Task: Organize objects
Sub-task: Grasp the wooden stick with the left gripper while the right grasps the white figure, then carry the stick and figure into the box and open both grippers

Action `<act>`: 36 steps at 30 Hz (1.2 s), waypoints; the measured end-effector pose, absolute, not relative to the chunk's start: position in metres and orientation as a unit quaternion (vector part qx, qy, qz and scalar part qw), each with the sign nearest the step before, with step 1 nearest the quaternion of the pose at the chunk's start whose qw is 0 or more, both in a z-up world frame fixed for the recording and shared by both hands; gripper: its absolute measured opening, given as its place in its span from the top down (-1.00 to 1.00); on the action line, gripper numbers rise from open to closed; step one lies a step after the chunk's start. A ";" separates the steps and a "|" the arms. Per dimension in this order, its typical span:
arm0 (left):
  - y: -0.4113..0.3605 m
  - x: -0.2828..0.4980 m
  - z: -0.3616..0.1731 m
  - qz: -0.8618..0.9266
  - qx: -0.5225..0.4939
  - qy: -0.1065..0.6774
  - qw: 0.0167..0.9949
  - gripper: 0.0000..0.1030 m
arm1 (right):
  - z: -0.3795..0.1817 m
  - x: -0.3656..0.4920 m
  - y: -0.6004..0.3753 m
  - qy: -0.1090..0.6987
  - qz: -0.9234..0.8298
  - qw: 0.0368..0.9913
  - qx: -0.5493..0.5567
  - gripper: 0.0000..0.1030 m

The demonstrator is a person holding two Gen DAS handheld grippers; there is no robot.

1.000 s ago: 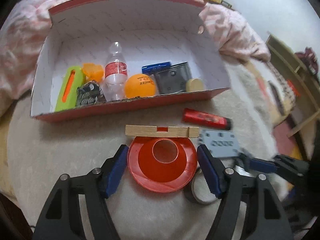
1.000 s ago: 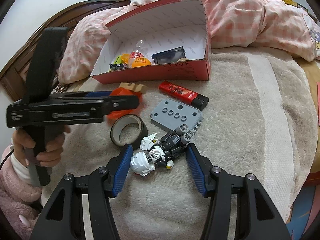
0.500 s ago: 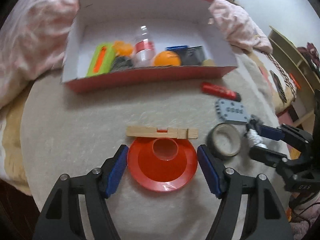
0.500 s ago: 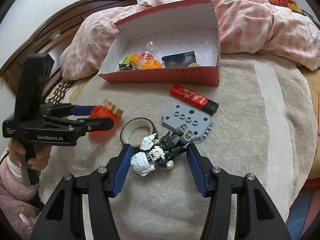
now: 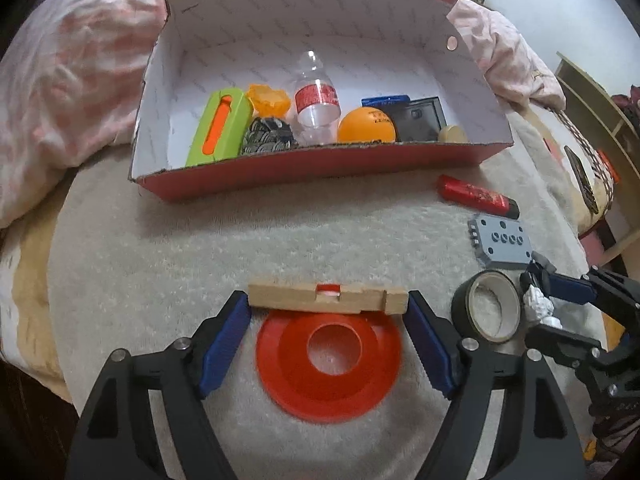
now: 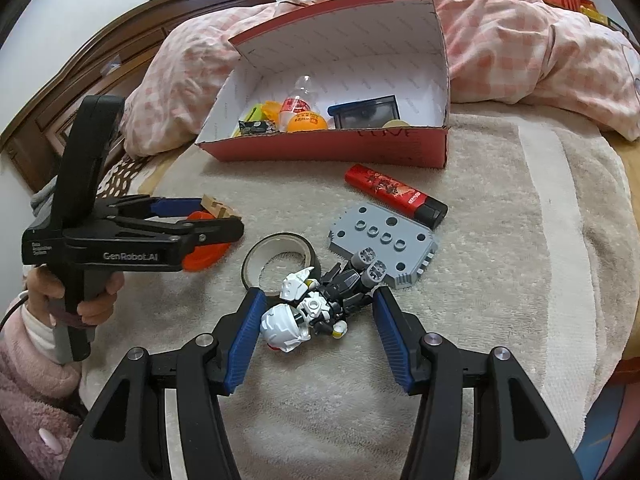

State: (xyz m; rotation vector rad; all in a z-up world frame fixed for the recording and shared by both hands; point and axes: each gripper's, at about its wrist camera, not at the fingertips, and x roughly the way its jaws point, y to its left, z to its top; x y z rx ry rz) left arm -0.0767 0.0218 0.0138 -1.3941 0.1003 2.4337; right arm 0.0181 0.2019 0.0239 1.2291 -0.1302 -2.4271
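Note:
My left gripper point(image 5: 328, 320) is open over the beige blanket. A red plastic disc point(image 5: 328, 364) lies between its blue pads, and a notched wooden block point(image 5: 326, 300) sits at the fingertips. My right gripper point(image 6: 316, 328) is open around a black-and-white robot figure point(image 6: 316, 308) lying on the blanket; the pads do not touch it. The left gripper also shows in the right wrist view point(image 6: 192, 220). A red cardboard box point(image 5: 320, 168) stands behind, holding a small bottle, an orange ball, a green case and other items.
A roll of dark tape point(image 6: 280, 256), a grey studded plate point(image 6: 384, 244) and a red tube point(image 6: 394, 194) lie between the grippers and the box. A pink checked duvet point(image 6: 520, 40) is piled behind the box. A wooden headboard point(image 6: 132, 40) is at the left.
The left gripper has backed away from the box and shifted; the disc sits deeper between its fingers and the block at their tips. The right gripper stays open around the robot figure.

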 end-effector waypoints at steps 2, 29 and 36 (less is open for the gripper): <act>0.025 -0.077 0.015 0.859 -0.482 0.046 0.164 -0.53 | 0.024 0.018 0.202 -0.046 -0.871 0.208 0.442 -0.10; 0.017 -0.085 0.060 0.897 -0.414 0.007 0.158 -0.50 | 0.049 -0.005 0.193 -0.022 -0.883 0.200 0.424 -0.10; 0.014 -0.097 0.074 0.904 -0.397 -0.002 0.159 -0.50 | 0.067 -0.026 0.186 -0.008 -0.891 0.197 0.408 -0.10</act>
